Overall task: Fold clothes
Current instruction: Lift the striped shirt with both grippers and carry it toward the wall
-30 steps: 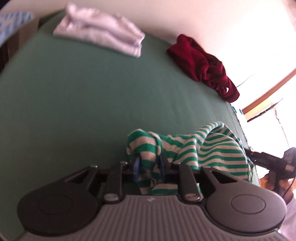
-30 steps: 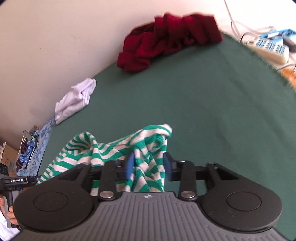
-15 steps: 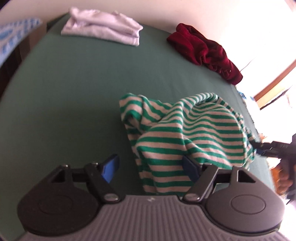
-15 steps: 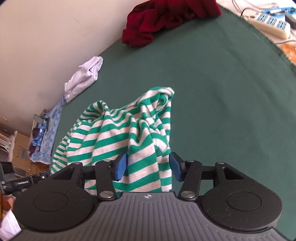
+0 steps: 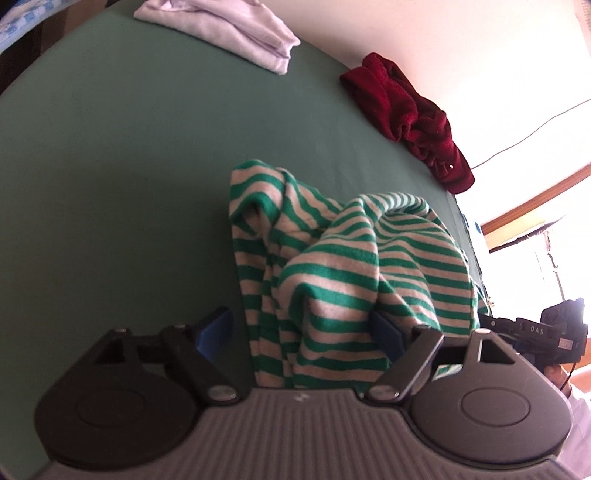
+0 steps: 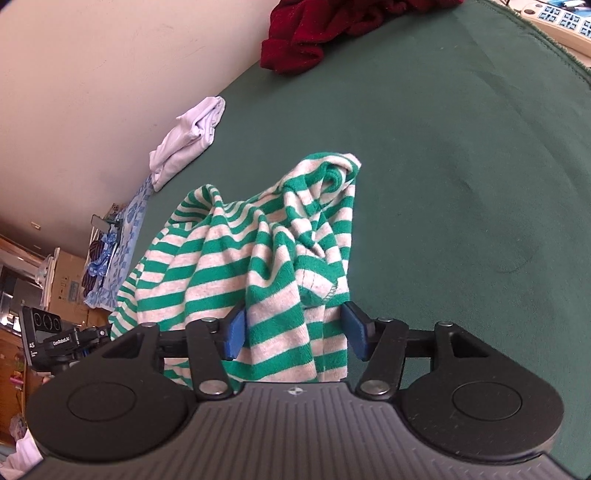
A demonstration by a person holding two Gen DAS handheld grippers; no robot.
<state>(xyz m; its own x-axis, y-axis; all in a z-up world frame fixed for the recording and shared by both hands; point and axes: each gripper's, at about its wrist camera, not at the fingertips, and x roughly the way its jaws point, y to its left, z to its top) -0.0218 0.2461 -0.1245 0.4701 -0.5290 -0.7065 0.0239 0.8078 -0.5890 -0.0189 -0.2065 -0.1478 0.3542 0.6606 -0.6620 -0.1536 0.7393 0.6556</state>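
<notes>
The left gripper (image 5: 301,334), a black two-finger tool with blue pads, has its jaws opening wide, and the crumpled green-and-white striped knit garment (image 5: 340,273) lies loose between them. The right gripper (image 6: 293,334) is opening too, with the same garment (image 6: 258,254) bunched between its pads. The garment sits heaped near the front edge of the green cloth-covered table (image 5: 129,166). A folded pale lilac cloth (image 5: 225,33) and a crumpled dark red garment (image 5: 410,118) lie along the far edge by the wall.
</notes>
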